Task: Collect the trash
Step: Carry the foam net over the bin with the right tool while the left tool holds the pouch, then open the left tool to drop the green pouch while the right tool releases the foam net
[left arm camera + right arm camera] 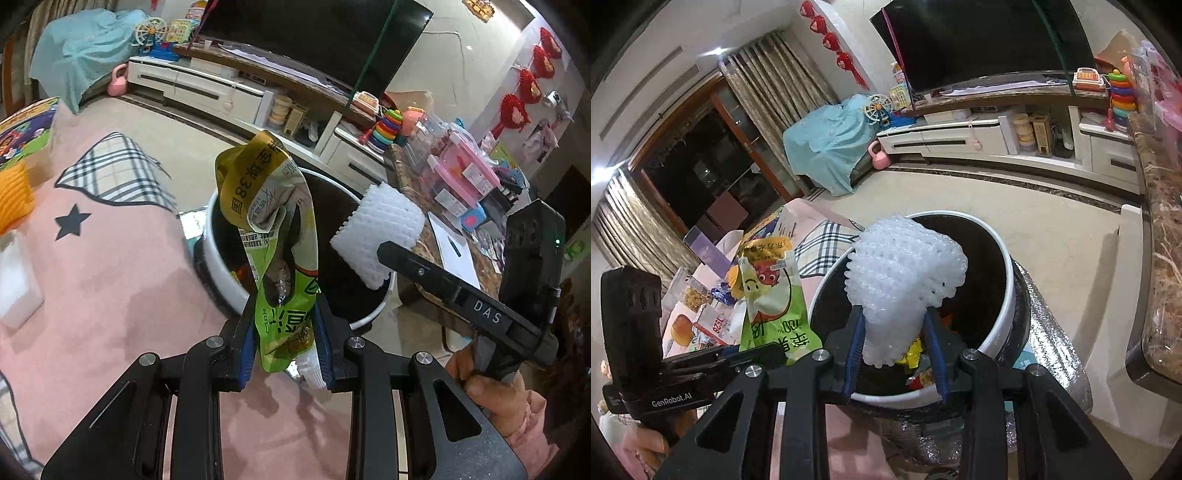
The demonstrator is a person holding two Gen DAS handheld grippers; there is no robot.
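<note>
Warm dim indoor light, bright ceiling-light glare at the right wrist view's left edge, strong fisheye bending and black corners, slight edge blur

A home living room. A television (979,37) over a white media console (960,142) fills the upper right; curtains (768,85) and toys (388,127) confirm it.

Left gripper (284,332) and right gripper (897,350) side by side, jaws of both clamped on loads.
</note>
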